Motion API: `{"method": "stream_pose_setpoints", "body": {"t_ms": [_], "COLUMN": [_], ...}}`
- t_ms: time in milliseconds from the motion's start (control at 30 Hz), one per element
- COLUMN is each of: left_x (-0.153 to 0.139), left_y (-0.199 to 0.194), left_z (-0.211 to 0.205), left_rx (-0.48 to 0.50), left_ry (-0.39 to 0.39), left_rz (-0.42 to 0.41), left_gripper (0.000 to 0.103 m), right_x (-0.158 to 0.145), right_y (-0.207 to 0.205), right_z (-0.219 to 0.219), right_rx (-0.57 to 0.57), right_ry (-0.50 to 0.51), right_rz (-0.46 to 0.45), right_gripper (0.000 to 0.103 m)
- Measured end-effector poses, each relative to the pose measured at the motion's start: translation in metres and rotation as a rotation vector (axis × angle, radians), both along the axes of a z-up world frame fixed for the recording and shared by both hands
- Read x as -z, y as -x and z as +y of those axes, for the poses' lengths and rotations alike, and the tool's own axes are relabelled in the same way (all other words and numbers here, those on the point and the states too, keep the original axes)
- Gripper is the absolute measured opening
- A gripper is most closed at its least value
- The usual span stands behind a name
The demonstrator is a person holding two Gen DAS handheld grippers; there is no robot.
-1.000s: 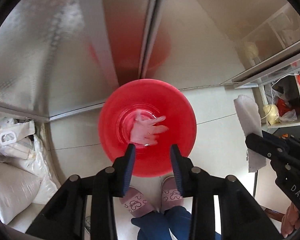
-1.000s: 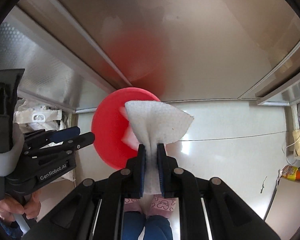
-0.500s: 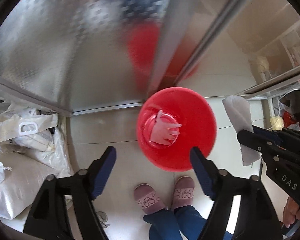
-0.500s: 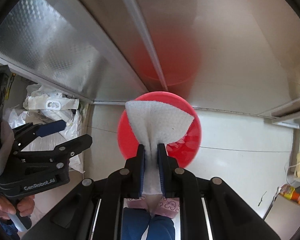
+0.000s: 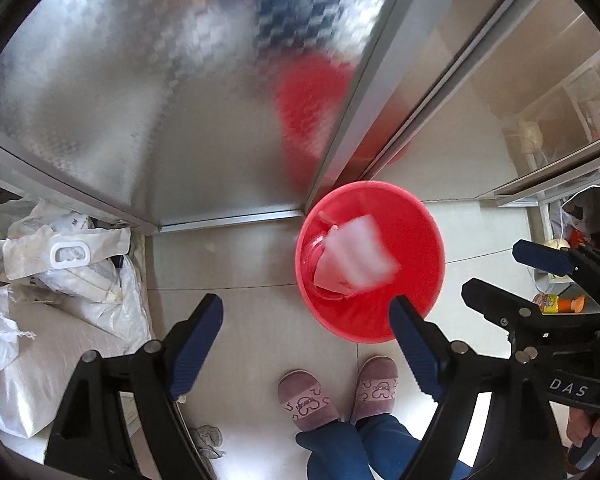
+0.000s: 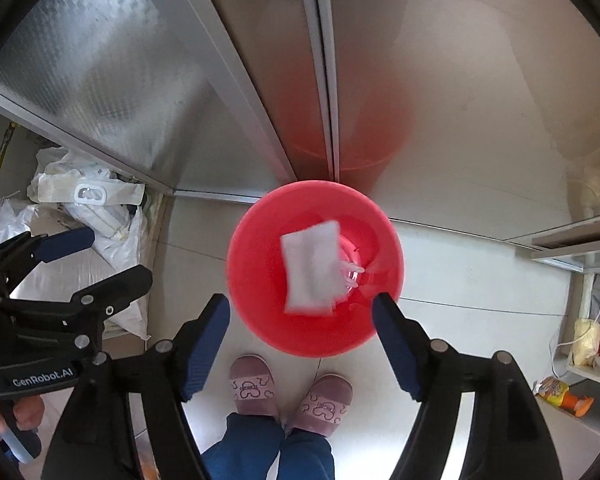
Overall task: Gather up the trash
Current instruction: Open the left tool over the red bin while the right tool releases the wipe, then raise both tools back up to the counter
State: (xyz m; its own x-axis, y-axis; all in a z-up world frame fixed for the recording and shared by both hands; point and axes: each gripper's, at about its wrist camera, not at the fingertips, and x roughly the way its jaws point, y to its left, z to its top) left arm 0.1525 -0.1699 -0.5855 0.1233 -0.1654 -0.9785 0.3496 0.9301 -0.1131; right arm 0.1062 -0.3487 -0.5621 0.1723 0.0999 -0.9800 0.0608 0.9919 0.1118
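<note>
A red bin (image 5: 370, 260) stands on the pale floor below both grippers; it also shows in the right wrist view (image 6: 315, 268). A white wipe (image 6: 310, 266), blurred, is inside the bin's mouth, free of any finger; it shows in the left wrist view too (image 5: 358, 260). Clear plastic trash (image 5: 320, 258) lies in the bin's bottom. My left gripper (image 5: 306, 338) is open and empty, above the floor left of the bin. My right gripper (image 6: 300, 340) is open and empty, directly above the bin's near rim.
Metal cabinet doors (image 5: 160, 100) rise behind the bin. White sacks (image 5: 68, 260) are piled at the left. The person's slippered feet (image 6: 284, 392) stand just before the bin. A shelf with clutter (image 6: 588, 332) is at the right.
The right gripper opened and let go of the white wipe, which dropped into the red bin. The left gripper stayed open and shifted slightly left.
</note>
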Motion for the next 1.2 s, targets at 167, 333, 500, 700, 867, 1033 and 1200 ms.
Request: {"method": "stream_pose_setpoints", "body": {"t_ms": [167,333,500,700,867,1033,1200], "left_x": [-0.047,-0.116,-0.193,-0.296,-0.373,-0.429,-0.462], "left_y": [0.009,0.023,0.04,0.054,0.06,0.062,0.054], "left_z": [-0.001,0.0,-0.003,-0.008,-0.01,0.0,0.012], "left_rx": [0.002,-0.017,-0.026,-0.045,-0.076,-0.122,-0.171], "left_ry": [0.0,0.013,0.027,0.04,0.043,0.04,-0.002], "left_rz": [-0.036,-0.08,-0.114,-0.181,-0.264,-0.338,-0.393], "left_gripper": [0.083,0.084,0.084,0.084,0.084,0.084,0.084], "right_x": [-0.037,-0.092,-0.161,-0.257,-0.326,-0.379,-0.409], "right_y": [0.008,0.023,0.038,0.052,0.058,0.059,0.045], "right_z": [0.001,-0.001,-0.001,0.0,-0.001,0.006,0.016], "right_rx": [0.006,0.028,0.034,0.02,0.023,0.004,-0.054], "right_ry": [0.033,0.037,0.063,0.088,0.098,0.114,0.116], "right_rz": [-0.029,-0.065,-0.108,-0.185,-0.258,-0.339,-0.395], "right_gripper": [0.074,0.077,0.08,0.083,0.083,0.085,0.093]}}
